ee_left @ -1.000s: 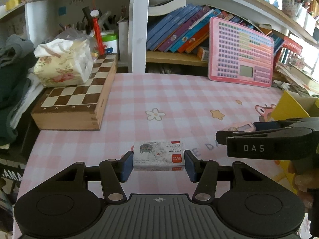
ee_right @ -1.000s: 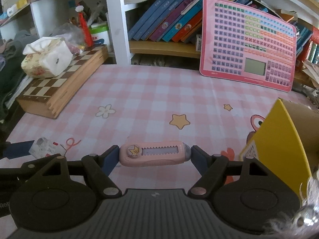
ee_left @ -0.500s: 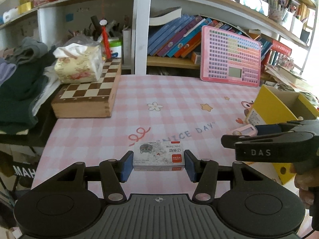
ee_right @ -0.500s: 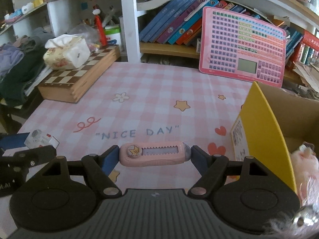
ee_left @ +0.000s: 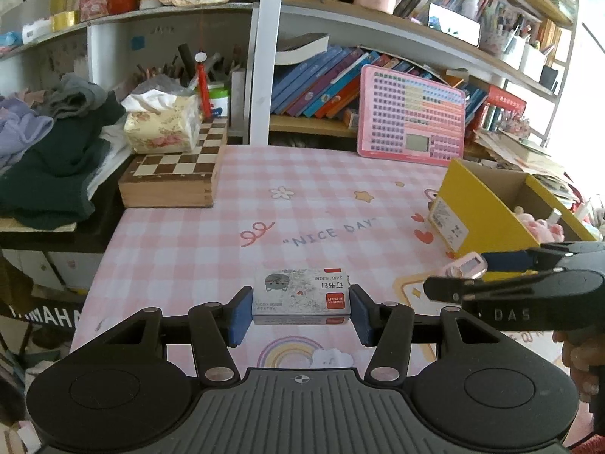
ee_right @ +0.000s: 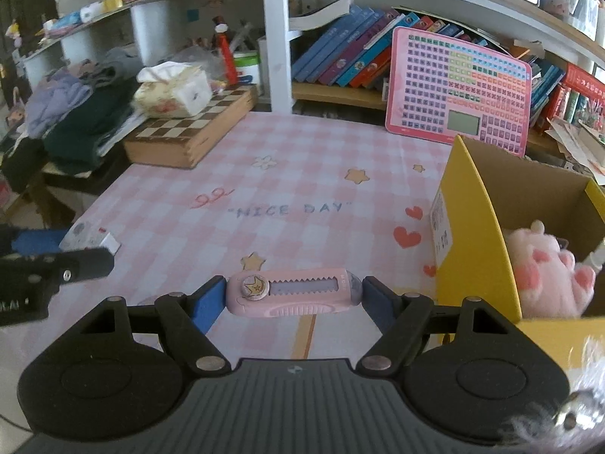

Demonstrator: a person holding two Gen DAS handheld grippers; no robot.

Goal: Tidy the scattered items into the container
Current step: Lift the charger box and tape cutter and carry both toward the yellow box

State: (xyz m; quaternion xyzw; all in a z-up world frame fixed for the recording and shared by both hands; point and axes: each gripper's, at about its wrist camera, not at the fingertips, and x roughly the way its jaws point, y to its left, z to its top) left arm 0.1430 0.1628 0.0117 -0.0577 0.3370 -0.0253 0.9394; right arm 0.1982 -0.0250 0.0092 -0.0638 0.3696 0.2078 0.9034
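Observation:
My left gripper [ee_left: 300,308] is shut on a small staple box [ee_left: 300,297] with a grey cat print, held above the pink checked tablecloth. My right gripper [ee_right: 293,295] is shut on a pink utility knife [ee_right: 293,292] with a star button, held above the cloth just left of the yellow cardboard box [ee_right: 476,227]. The box is open and holds a pink plush toy [ee_right: 544,272]. In the left wrist view the box [ee_left: 487,212] stands at the right, and the right gripper [ee_left: 522,276] with the knife [ee_left: 467,265] is in front of it.
A wooden chessboard box [ee_left: 177,172] with a tissue pack [ee_left: 162,125] on it sits at the back left. A pink keypad board [ee_left: 410,115] leans against the bookshelf. Folded clothes [ee_left: 49,143] lie at the left beyond the table edge.
Both grippers have pulled back and risen with their items, so more of the table shows. The yellow box and its plush toy have come into fuller view at the right.

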